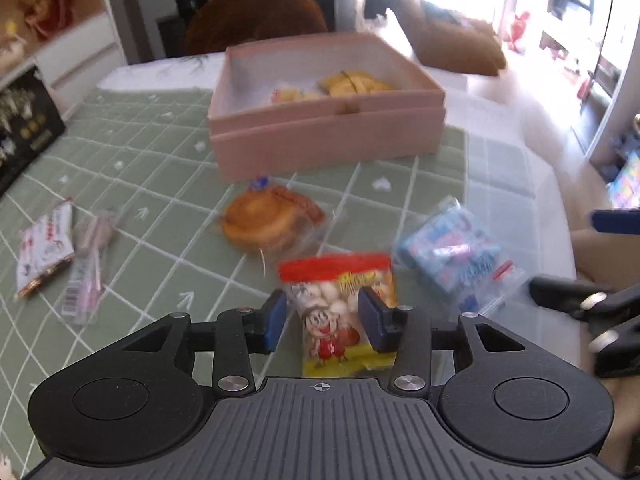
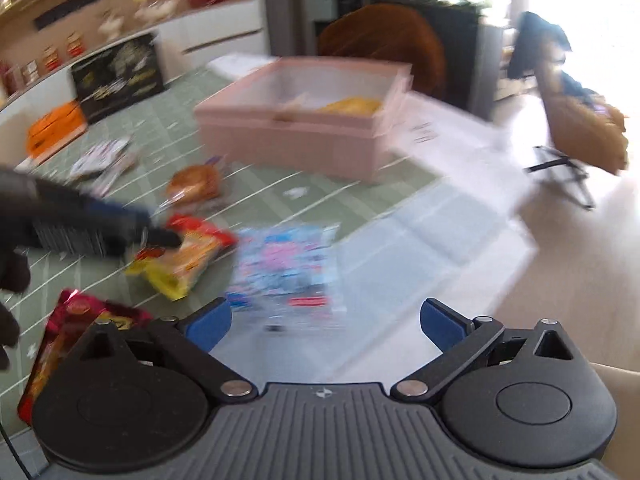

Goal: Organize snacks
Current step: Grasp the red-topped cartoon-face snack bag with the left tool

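Observation:
My left gripper (image 1: 323, 322) is shut on a red and yellow snack bag (image 1: 340, 312) with a cartoon figure, just above the green checked cloth; the bag also shows in the right wrist view (image 2: 188, 256), held by the left gripper (image 2: 160, 237). The pink storage box (image 1: 326, 140) stands open behind, with yellow snacks (image 1: 354, 84) inside. A wrapped round bun (image 1: 264, 220) and a blue and pink packet (image 1: 452, 252) lie between. My right gripper (image 2: 324, 326) is open and empty, just short of the blue packet (image 2: 286, 272).
White packets (image 1: 44, 248) lie at the left of the cloth. A red foil bag (image 2: 68, 340) lies near the front. A black box (image 2: 120, 72) and an orange item (image 2: 56, 128) stand at the far left. Brown chairs (image 2: 384, 40) are behind the table. The table edge runs along the right.

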Motion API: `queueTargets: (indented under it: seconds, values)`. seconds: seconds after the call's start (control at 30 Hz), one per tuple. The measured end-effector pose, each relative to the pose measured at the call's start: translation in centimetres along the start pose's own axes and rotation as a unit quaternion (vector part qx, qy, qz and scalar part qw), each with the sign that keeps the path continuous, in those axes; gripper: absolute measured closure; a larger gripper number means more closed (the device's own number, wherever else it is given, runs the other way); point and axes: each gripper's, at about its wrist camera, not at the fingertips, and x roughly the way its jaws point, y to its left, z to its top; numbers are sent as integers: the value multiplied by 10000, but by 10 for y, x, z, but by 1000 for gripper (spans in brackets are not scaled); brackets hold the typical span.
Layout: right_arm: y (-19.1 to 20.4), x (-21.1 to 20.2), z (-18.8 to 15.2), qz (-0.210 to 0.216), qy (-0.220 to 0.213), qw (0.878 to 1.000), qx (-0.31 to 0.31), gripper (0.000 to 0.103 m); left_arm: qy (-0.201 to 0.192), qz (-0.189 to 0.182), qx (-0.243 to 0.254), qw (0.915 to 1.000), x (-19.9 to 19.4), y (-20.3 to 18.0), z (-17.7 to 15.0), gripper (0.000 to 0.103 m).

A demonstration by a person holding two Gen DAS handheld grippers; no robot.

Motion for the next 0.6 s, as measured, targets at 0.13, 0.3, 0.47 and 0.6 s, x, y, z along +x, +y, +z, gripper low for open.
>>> queueTargets:
  seconds: [0.13,0.3,0.47,0.6]
  values:
    - [-18,-16,0,-327,-123,9992,201,2,54,-218,-345,9992,6,6,4,56]
    - [-18,-15,-5,-473,-47,9987,182,2,426,-636,-1115,9908,10,26,11,54]
    - [-11,-22,-8,-593,-174,9979,189,2,207,-533,-932,9940,-2,14,17,56]
    - [-15,-25,-6,-698,-217,9970,247,2,260,-191,-349,9989,7,-8,18,54]
